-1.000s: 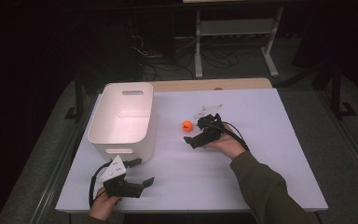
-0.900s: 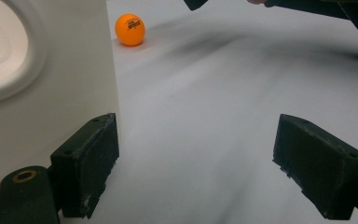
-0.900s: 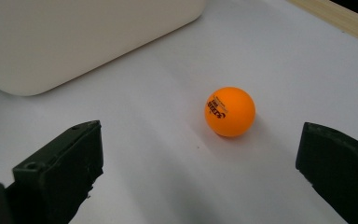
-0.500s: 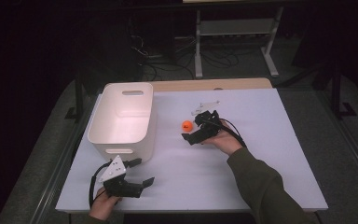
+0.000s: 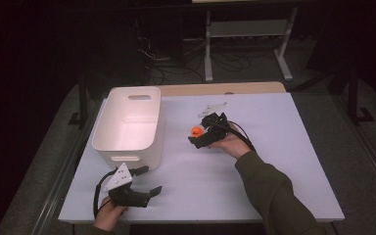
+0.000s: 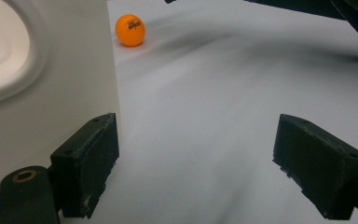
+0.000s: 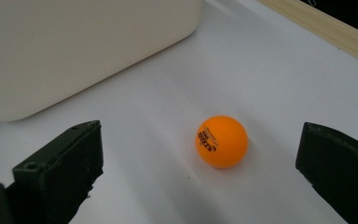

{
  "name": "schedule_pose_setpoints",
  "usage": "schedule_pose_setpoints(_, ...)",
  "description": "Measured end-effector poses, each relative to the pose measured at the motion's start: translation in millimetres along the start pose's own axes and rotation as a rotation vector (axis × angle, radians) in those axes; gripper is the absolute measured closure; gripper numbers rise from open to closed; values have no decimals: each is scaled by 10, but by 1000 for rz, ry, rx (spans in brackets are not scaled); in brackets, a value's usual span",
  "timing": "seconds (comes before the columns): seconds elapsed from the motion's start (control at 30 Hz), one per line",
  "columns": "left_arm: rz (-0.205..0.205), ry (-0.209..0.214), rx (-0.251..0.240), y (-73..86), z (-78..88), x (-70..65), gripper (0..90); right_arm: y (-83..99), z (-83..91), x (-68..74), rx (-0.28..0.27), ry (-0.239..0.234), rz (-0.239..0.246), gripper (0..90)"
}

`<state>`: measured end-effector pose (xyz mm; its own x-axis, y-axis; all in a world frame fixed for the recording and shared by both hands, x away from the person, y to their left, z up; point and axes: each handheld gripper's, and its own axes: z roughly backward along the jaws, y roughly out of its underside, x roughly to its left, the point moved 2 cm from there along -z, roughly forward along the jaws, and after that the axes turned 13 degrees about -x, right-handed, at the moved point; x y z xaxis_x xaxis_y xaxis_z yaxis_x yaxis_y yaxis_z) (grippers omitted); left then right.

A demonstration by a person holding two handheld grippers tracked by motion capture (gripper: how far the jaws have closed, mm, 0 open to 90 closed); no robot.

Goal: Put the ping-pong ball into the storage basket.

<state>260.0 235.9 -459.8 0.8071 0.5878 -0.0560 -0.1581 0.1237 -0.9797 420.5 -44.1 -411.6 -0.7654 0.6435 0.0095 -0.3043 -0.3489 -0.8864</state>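
My left tongs [image 5: 144, 191] rest wide open and empty near the tabletop's [image 5: 284, 166] front edge, just beside the white bin [image 5: 129, 125]. The orange ball [image 5: 195, 130] sits loose on the tabletop right of the bin, ahead of my right tongs [image 5: 199, 139], which gape wide around nothing. If one jaw touches first, I'd expect the ball to roll away; an off-centre squeeze could squirt it out

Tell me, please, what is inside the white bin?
Nothing that can be seen: the white bin shows a bare inner floor in the high view. Its near wall covers the closest strip of that floor. The orange ball lies outside, on the table.
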Motion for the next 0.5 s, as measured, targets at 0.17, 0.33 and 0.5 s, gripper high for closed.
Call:
schedule_pose_setpoints(0.17, 2, 0, -4, 0, -2, -1, 141, -55, -31, -9, -8, 3, 0, 2)
schedule_pose_setpoints(0.33, 1, -1, -4, 0, -3, -2, 141, -87, -54, -11, -3, 2, 6, 2)
schedule_pose_setpoints(0.5, 2, 0, -5, 0, -2, -1, 141, -127, -100, -17, -5, 4, 8, 3)
